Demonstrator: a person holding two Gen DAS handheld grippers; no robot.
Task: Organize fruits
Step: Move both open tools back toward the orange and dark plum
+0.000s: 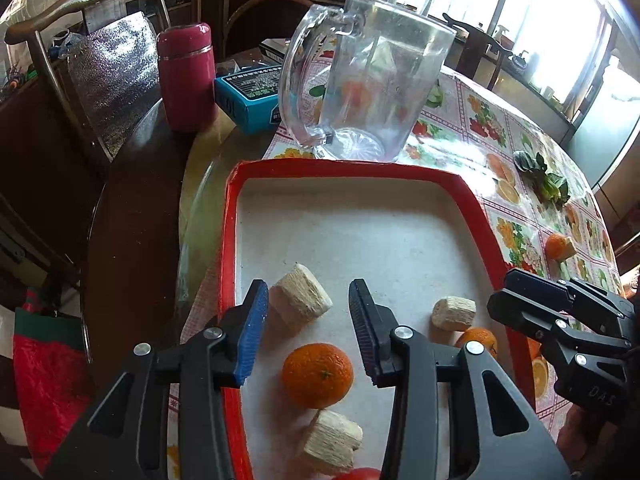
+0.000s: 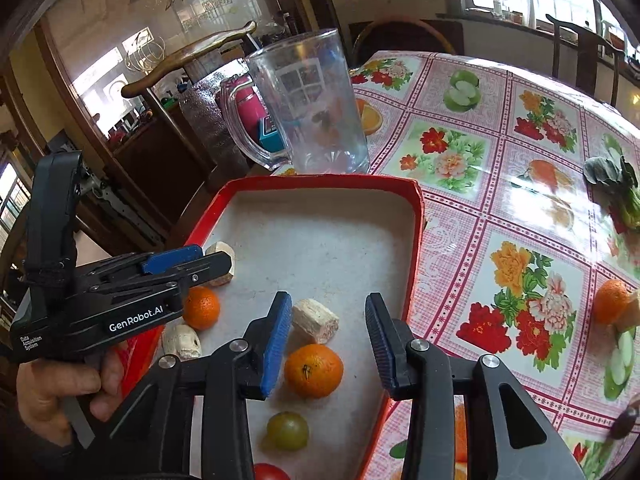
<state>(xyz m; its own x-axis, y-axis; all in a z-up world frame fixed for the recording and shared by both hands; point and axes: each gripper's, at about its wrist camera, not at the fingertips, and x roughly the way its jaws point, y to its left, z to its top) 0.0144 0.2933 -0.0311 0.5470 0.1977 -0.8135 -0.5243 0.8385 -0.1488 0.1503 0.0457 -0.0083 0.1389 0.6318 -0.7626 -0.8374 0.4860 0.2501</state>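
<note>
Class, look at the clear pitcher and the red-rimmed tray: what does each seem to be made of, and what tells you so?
Pitcher: probably clear plastic, glossy; see-through walls, thick moulded handle. Tray: seemingly cardboard, red rim, matt speckled white floor, slightly uneven edges.

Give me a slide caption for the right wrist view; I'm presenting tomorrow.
Open right gripper above an orange in a red-rimmed tray, clear pitcher behind.
</note>
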